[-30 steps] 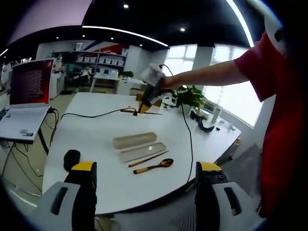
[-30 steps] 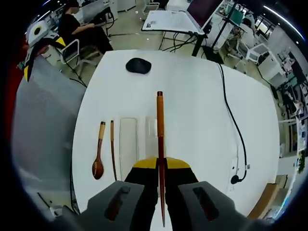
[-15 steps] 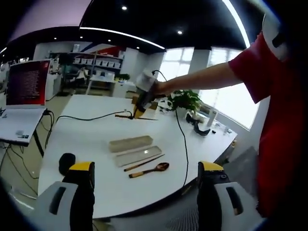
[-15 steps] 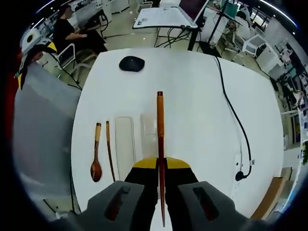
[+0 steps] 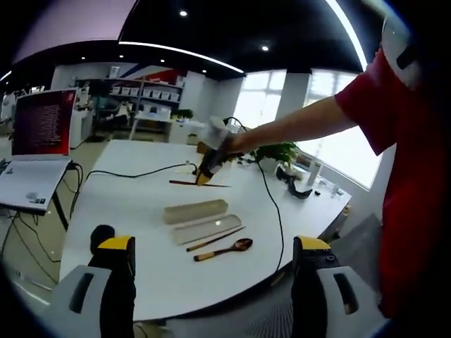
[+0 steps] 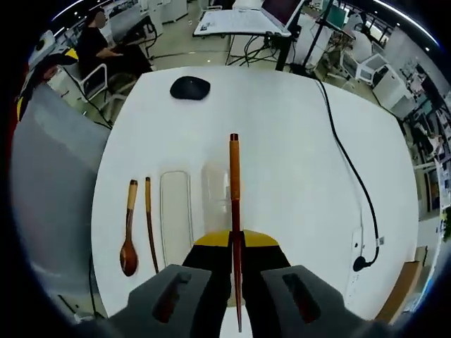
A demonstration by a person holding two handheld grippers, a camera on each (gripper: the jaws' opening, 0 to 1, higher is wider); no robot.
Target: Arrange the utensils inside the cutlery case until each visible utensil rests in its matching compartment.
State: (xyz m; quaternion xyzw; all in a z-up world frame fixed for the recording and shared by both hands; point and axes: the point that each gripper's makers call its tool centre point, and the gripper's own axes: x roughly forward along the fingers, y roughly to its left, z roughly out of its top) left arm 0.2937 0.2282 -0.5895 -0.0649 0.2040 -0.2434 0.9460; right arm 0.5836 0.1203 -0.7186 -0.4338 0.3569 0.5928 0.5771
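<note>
Two long case parts lie side by side on the white table (image 5: 134, 193): a taller beige case (image 5: 196, 210) and a flat pale tray (image 5: 208, 229). Beside the tray rest a brown chopstick (image 5: 215, 239) and a wooden spoon (image 5: 225, 249). My left gripper (image 5: 213, 282) hangs open above the near table edge, holding nothing. In the left gripper view, my right gripper (image 5: 209, 156) hovers beyond the case. In the right gripper view it (image 6: 235, 243) is shut on a second chopstick (image 6: 234, 190), above the case (image 6: 215, 186), with tray (image 6: 176, 218), chopstick (image 6: 150, 224) and spoon (image 6: 129, 232) to its left.
A black mouse (image 5: 103, 234) (image 6: 189, 87) sits near one table end. A black cable (image 5: 134, 172) (image 6: 352, 183) crosses the table. A laptop (image 5: 39, 134) stands on a side stand. A potted plant (image 5: 282, 151) and a person's arm in a red sleeve (image 5: 380, 91) are at the right.
My right gripper, still shut on its chopstick, has come lower and nearer to the case. The case parts, spoon and loose chopstick lie as before. My left gripper stays open.
</note>
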